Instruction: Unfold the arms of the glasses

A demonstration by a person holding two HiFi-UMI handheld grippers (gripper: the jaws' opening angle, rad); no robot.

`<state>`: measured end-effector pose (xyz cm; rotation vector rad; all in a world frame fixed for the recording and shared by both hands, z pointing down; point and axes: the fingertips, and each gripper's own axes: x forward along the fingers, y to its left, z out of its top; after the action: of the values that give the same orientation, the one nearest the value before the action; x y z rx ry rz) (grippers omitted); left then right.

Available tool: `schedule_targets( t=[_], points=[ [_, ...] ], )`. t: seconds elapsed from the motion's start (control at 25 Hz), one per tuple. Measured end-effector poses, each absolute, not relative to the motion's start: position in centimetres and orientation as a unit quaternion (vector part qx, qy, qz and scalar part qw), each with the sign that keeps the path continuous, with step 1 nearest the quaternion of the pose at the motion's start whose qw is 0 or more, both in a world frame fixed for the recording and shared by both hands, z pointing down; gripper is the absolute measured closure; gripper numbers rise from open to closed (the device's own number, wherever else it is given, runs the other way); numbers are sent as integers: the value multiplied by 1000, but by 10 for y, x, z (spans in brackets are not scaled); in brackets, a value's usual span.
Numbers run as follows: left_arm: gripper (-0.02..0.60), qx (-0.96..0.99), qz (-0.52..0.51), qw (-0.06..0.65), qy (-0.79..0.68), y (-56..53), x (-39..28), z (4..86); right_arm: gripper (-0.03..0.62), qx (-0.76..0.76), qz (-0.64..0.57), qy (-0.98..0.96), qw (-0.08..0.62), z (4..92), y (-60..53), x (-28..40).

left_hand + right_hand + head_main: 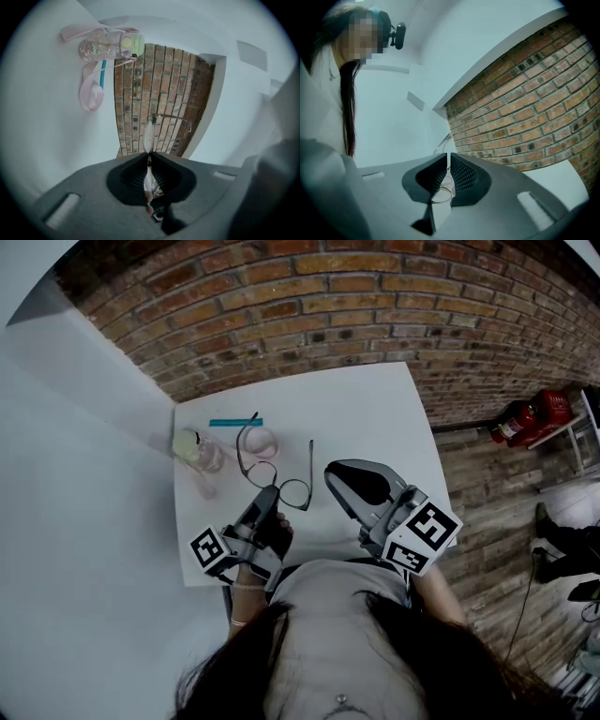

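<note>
White tabletop [375,409] below a brick wall [328,296], with the glasses [294,493] just right of the bottle [202,448]. The left gripper [270,498] is clamped tight on the frame beside a lens, likely anchoring it so an arm can swing out. Farther right of the bottle, the right gripper [330,472] is pinched almost closed on a thin wire part, seemingly an arm.

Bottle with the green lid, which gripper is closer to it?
Left. The left gripper, clamped on the glasses, sits near the bottle; the right gripper lies beyond the glasses.
</note>
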<state>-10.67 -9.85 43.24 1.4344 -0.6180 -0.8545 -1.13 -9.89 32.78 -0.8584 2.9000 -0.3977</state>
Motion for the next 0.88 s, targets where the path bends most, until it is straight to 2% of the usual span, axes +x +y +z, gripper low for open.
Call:
schedule_targets(
  t=[0.32, 0.88],
  points=[
    [558, 648, -354, 640, -210, -91, -87, 422, 588, -376, -107, 920, -15, 360, -127, 17],
    [558, 663, -330, 654, -152, -79, -69, 412, 589, -409, -116, 901, -84, 405, -137, 28]
  ],
)
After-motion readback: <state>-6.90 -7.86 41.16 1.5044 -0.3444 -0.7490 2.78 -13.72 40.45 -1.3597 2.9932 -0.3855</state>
